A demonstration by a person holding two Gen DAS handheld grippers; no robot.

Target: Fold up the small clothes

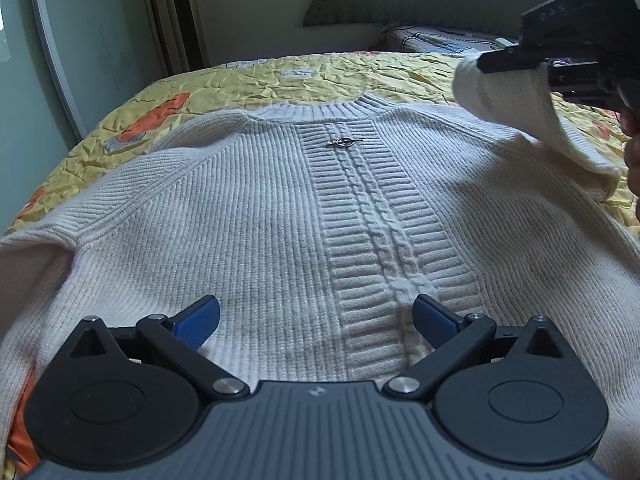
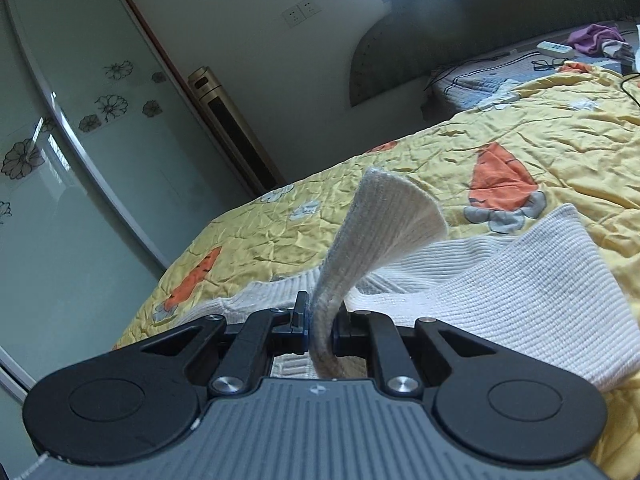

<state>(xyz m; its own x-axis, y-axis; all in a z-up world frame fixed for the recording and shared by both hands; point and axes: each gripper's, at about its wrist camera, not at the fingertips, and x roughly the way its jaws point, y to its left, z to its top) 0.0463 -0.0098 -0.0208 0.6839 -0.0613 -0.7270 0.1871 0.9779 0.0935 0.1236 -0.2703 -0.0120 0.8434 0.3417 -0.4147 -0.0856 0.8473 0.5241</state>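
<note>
A cream cable-knit sweater [image 1: 304,208] lies flat, front up, on a yellow bedspread [image 1: 280,76], with a small metal pin [image 1: 344,143] near its collar. My left gripper [image 1: 316,320] is open and empty, low over the sweater's hem area. My right gripper [image 2: 320,328] is shut on the cuff of the sweater's right sleeve [image 2: 384,216] and holds it lifted above the bed. In the left wrist view the right gripper [image 1: 516,62] shows at upper right with the sleeve [image 1: 520,112] hanging from it.
The yellow bedspread [image 2: 440,152] with orange carrot prints covers the bed. A glass-door wardrobe [image 2: 80,140] and a tower air conditioner [image 2: 232,128] stand beyond the bed's left side. A grey headboard [image 2: 400,52], a remote [image 2: 554,49] and purple cloth [image 2: 596,38] are at the far end.
</note>
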